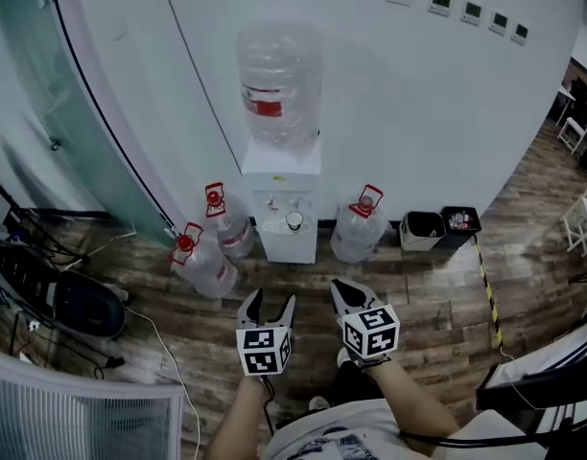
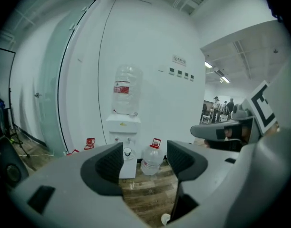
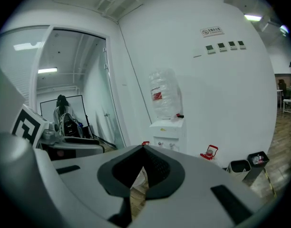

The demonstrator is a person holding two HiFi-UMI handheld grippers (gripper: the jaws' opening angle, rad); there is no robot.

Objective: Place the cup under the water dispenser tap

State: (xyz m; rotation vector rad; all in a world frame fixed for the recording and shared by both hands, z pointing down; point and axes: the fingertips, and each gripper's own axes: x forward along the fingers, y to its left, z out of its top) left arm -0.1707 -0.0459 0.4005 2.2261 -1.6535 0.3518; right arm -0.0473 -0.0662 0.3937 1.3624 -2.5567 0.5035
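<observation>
A white water dispenser (image 1: 286, 209) with a clear bottle (image 1: 279, 84) on top stands against the white wall. A small white cup (image 1: 294, 220) sits in its recess below the taps. The left gripper view shows the same cup (image 2: 127, 152) far beyond the jaws. Both grippers hover well short of the dispenser, above the wood floor. My left gripper (image 1: 271, 300) is open with nothing between its fingers. My right gripper (image 1: 340, 287) is shut and empty, and in the right gripper view its jaws meet at the tips (image 3: 143, 147).
Three water jugs with red caps stand on the floor: two left of the dispenser (image 1: 209, 264) (image 1: 232, 228), one right (image 1: 359, 228). Two bins (image 1: 423, 229) (image 1: 460, 220) sit further right. A glass partition (image 1: 44, 113), black gear (image 1: 63, 300) and cables fill the left.
</observation>
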